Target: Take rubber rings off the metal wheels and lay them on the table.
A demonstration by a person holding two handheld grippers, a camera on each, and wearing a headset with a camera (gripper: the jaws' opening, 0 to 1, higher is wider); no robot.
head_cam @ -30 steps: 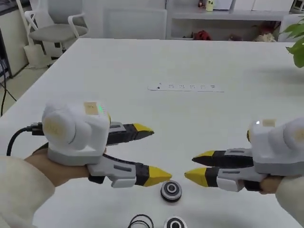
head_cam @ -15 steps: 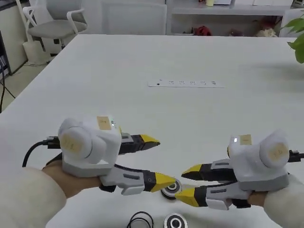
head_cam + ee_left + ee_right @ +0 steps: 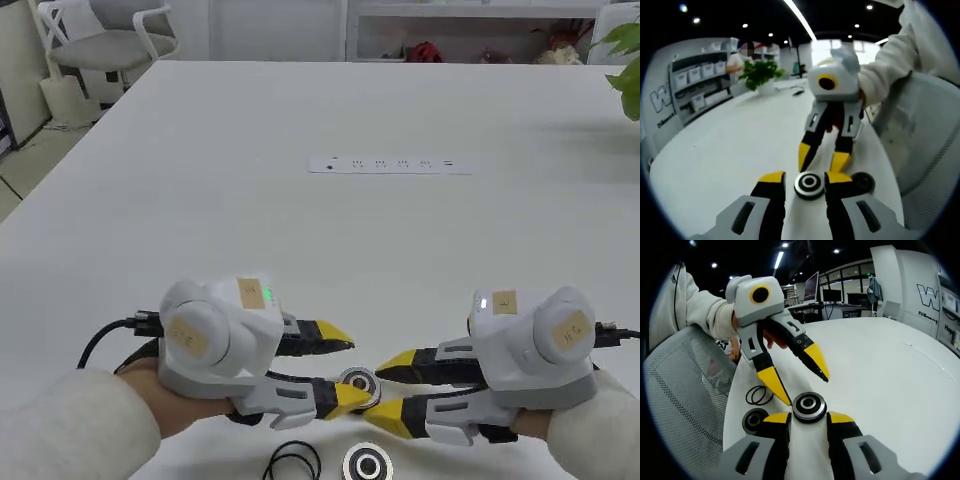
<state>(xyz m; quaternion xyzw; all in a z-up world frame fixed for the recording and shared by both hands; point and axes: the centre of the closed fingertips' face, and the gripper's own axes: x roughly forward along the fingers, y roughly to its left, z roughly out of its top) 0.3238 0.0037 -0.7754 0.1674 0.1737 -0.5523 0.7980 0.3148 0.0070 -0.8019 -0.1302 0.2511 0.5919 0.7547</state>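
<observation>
metal wheel (image 3: 357, 383) w/ a dark band round it lies flat on the white table (image 3: 300, 230), hub hole facing up; it's round, so no long axis. it sits lower centre of the head view, between the yellow tips of both grippers. left gripper (image 3: 355, 368) comes in from the left w/ jaws spread, the wheel right at its tips. right gripper (image 3: 377, 392) faces it from the right, jaws also spread either side of the wheel. cant tell if any tip actually touches it. 2nd wheel (image 3: 367, 465) lies flat at the bottom edge, loose black rubber rings (image 3: 294, 463) just left of it. power strip (image 3: 388, 165) lies mid-table. chair (image 3: 95, 40) upper left, plant (image 3: 625, 60) upper right, shelves (image 3: 470, 30) along the top.
</observation>
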